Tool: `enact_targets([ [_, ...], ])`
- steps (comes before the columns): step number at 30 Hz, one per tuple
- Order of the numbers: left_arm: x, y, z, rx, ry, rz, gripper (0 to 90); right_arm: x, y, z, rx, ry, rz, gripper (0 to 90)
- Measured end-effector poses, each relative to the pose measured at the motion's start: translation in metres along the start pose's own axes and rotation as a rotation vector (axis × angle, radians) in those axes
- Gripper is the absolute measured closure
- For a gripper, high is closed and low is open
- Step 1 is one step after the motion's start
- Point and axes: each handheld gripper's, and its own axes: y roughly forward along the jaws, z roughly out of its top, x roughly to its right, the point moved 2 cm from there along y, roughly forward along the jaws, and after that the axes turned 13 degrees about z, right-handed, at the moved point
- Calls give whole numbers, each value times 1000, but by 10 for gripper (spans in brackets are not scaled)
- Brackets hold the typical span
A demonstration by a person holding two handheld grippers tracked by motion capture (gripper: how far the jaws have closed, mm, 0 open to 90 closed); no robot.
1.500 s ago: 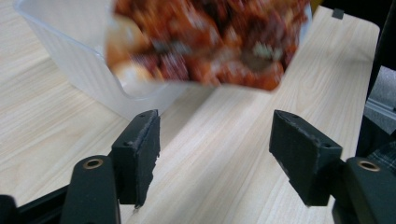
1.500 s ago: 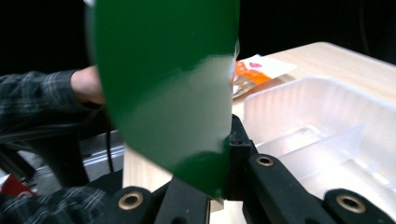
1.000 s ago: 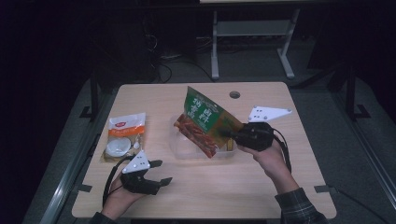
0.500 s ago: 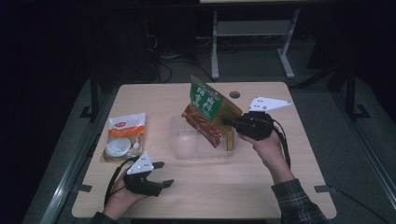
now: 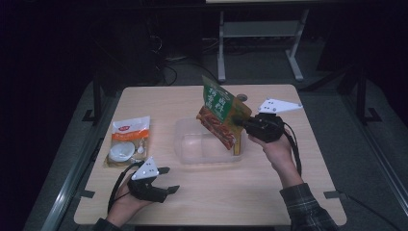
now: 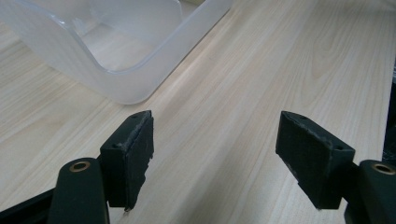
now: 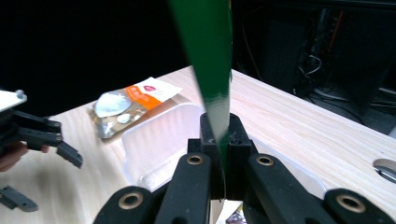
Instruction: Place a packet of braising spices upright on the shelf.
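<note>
A green and red snack bag (image 5: 220,115) hangs tilted above the clear plastic tub (image 5: 191,153) at the table's middle. My right gripper (image 5: 242,123) is shut on the bag's right edge; in the right gripper view the jaws pinch the green bag (image 7: 210,60) edge-on, with the tub (image 7: 159,135) below. My left gripper (image 5: 167,180) rests near the table's front left, open, nothing between its pads (image 6: 135,154). In the left gripper view a corner of the tub (image 6: 112,65) lies ahead of it. An orange and white packet (image 5: 127,139) lies flat at the left.
The wooden table (image 5: 308,187) has bare room at the front and right. A small round grommet (image 5: 242,97) sits near its far edge. Behind the table stands a metal frame (image 5: 255,33) on a dark floor.
My right gripper has lifted the snack bag up and to the right, away from the tub's inside, and it now hangs over the tub's right part. The left gripper has stayed put.
</note>
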Motion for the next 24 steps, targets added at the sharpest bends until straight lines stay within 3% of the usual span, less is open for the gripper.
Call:
enact_targets([
  [5,0,0,0,-9,6,-2,273,4,4,-6,-17,17,-38,899],
  [14,1,0,-1,-16,17,-1,273,6,7,-11,-28,33,-65,898],
  [24,2,1,-1,-26,22,-5,268,6,12,-15,-51,43,-62,898],
])
